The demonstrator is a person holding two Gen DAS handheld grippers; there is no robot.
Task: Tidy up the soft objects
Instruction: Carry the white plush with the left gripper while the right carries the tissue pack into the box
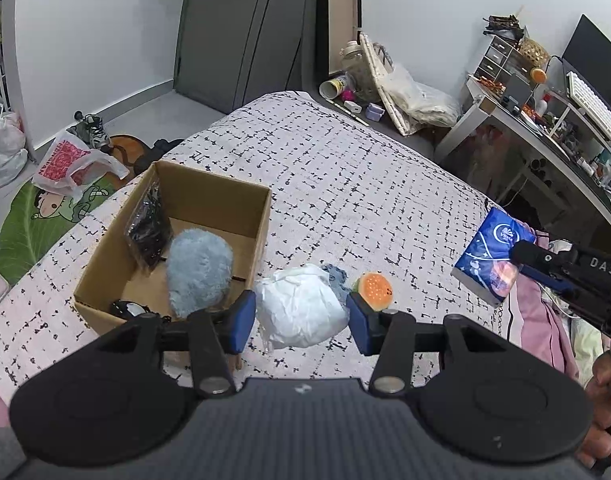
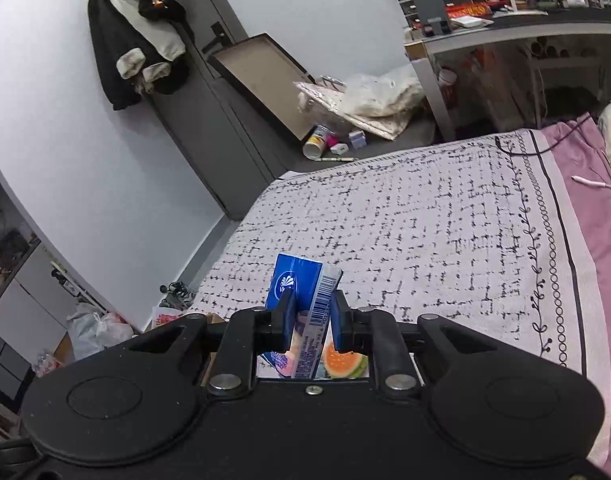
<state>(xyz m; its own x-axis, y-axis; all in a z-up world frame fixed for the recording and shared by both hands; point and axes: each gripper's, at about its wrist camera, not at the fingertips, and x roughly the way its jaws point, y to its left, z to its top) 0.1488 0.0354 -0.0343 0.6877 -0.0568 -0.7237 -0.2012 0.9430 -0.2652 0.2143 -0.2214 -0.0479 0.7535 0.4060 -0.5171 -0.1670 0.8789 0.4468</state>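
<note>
cardboard box (image 1: 209, 216) on the bed (image 1: 345, 168) is the landmark, at the left of the left wrist view. inside it lie a dark packet (image 1: 147, 226) against its left wall and a fluffy grey-blue toy (image 1: 199, 272) near its front right corner. just right of the box, on the bed cover, lies a white crumpled soft bundle (image 1: 301, 308), and right of that a small burger-shaped toy (image 1: 374, 291), touching or almost touching it.

the left gripper (image 1: 301, 320) hovers over the white bundle with its jaws wide, one on each side, holding nothing.

well right of the box, the right gripper (image 2: 310, 320) has its jaws narrow, closed on a blue tissue pack (image 2: 301, 300), held above the bed.

the step in hand seems to be carrying the tissue pack toward the box. the next move calls for bringing it left over the open box and releasing it in the free part; the left gripper may then lower and close on the bundle.
</note>
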